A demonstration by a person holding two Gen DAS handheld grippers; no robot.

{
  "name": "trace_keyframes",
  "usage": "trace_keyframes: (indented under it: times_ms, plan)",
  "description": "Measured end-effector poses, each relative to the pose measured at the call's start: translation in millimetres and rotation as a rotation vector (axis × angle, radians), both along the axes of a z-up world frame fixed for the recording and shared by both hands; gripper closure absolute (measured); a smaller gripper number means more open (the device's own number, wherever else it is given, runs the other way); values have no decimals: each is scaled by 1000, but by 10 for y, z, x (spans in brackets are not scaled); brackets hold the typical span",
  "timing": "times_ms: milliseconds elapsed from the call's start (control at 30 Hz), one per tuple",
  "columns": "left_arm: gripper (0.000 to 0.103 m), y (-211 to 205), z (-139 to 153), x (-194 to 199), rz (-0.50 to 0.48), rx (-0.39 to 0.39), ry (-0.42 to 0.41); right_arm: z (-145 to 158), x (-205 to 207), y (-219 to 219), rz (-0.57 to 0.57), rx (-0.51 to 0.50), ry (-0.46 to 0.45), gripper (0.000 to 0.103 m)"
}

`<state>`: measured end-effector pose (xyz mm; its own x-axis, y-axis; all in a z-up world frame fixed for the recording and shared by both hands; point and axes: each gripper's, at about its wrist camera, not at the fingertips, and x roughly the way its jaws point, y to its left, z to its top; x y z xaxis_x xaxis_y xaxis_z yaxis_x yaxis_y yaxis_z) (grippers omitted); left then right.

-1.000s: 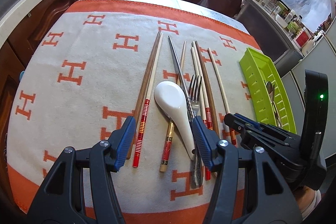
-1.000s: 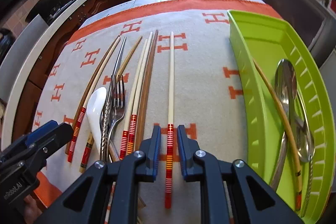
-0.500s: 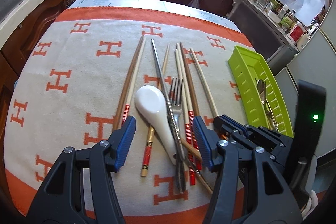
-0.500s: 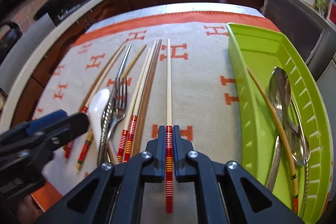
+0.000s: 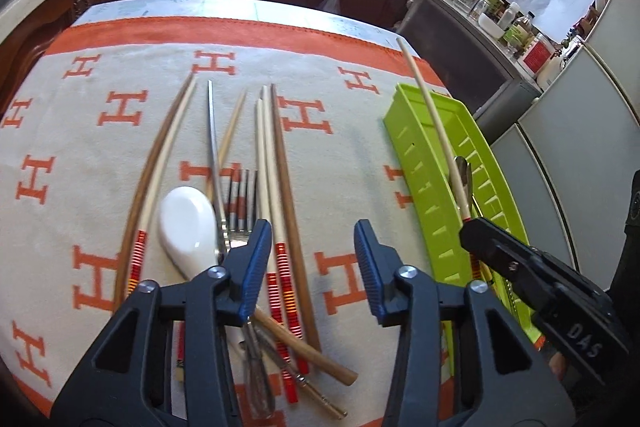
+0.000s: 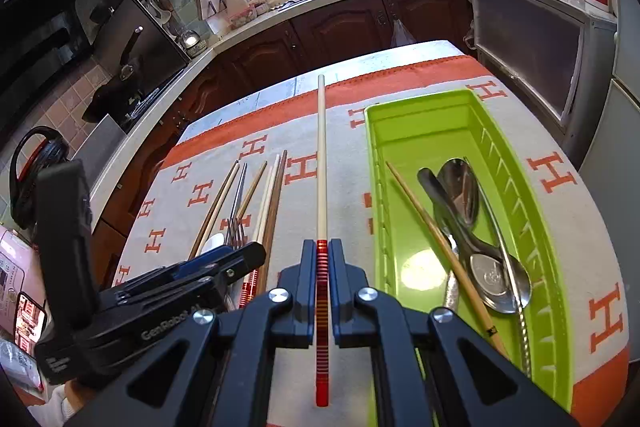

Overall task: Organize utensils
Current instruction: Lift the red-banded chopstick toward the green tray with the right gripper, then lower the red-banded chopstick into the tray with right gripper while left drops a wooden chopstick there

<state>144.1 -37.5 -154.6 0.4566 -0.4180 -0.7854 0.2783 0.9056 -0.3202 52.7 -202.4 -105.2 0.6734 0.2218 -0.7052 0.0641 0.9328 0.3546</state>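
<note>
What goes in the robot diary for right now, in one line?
right gripper: shut on chopstick, lifted | left gripper: closing, empty | green tray: spoons inside

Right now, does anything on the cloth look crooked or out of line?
Yes. Near the front edge of the cloth, one wooden chopstick lies slantwise across the handles of the fork and the red-banded chopsticks, while the rest lie roughly parallel. Nothing looks spilled or broken.
</note>
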Motion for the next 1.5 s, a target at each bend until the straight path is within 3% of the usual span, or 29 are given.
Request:
trace_keyframes:
  times_ms: [367,733,967,1033,1067,1100,1333,1500]
  plan:
    - [77,-215,-177,98,-5,64,23,-17,-50,-188,-4,58,-14,98]
    - [78,-334,-303,214,21,146,58,-42,-87,-351,-20,92,-19,98]
    - [78,-462,-323,313,39,195,27,-46,-90,-367,-22,97,-19,98]
    - [87,-512,-334,340,54,231,8,-46,-94,-391,-26,98,-20,98]
    - [96,-538,-341,349,62,264,-5,-45,-98,-400,-27,97,-20,98]
    - [97,-550,-342,355,62,267,-11,-42,-103,-413,-30,99,-21,98]
    - [99,-536,-242,329,57,174,54,21,-161,-490,-39,106,-26,98]
    - [99,-652,135,139,12,85,43,102,-222,-637,-37,95,-18,98]
